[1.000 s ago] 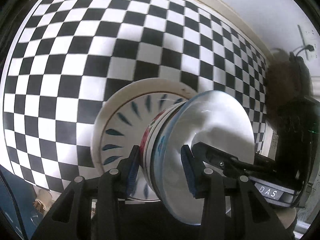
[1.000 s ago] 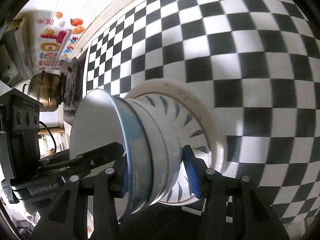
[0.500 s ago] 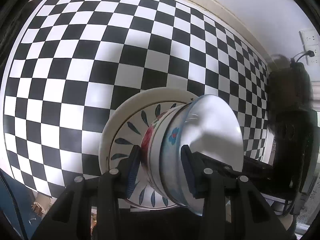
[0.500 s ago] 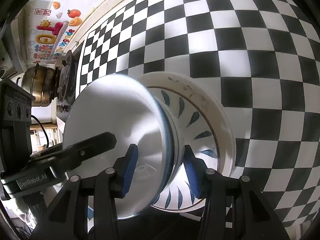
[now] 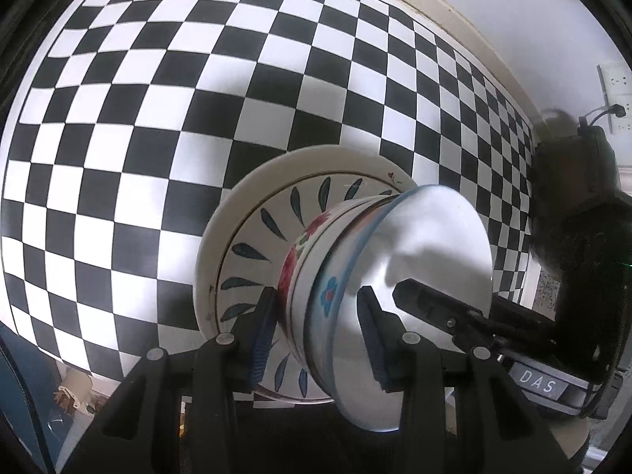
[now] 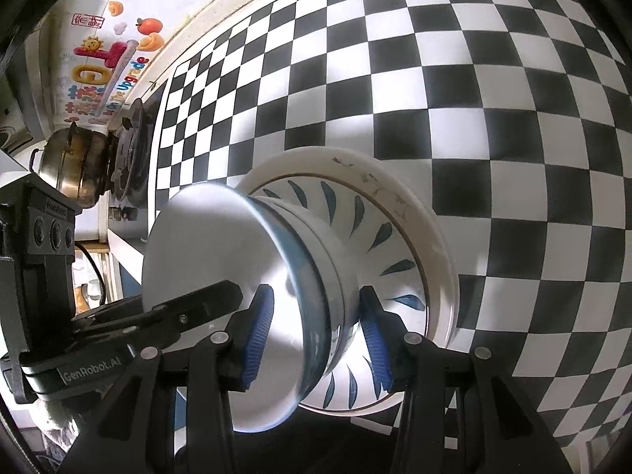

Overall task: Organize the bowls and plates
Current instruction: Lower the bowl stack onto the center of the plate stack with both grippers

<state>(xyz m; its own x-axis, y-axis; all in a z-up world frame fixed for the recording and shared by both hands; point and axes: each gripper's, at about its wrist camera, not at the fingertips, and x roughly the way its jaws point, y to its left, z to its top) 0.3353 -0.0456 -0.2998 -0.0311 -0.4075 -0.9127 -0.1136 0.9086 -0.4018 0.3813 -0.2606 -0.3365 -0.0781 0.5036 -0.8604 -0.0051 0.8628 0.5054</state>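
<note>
A black-and-white checkered desk [image 5: 158, 126] fills both views, with a pale wall along its far edge. Near the middle of the desk a large white plate [image 5: 237, 213] with blue leaf marks is laid flat. A stack of nested bowls [image 5: 316, 260] is set in the plate's centre; the lowest bowl visible carries red flowers, and the top bowl [image 5: 426, 245] is white inside with a blue rim.

In the left wrist view, the left tongs [image 5: 316, 335] are seen at 6 o'clock, pinching the rim of the stack: one blue pad outside, one inside the top bowl. The right tongs [image 5: 426, 300] enter from 4 o'clock.

In the right wrist view, the right tongs [image 6: 316, 331] likewise straddle the stack's opposite rim [image 6: 316, 276]; whether both pads press cannot be told. The other tongs [image 6: 205, 300] reach in from 8 o'clock. At 10 o'clock a metal pot [image 6: 75, 170] sits on a stove burner [image 6: 130, 154], below a colourful wall sticker [image 6: 106, 63].
</note>
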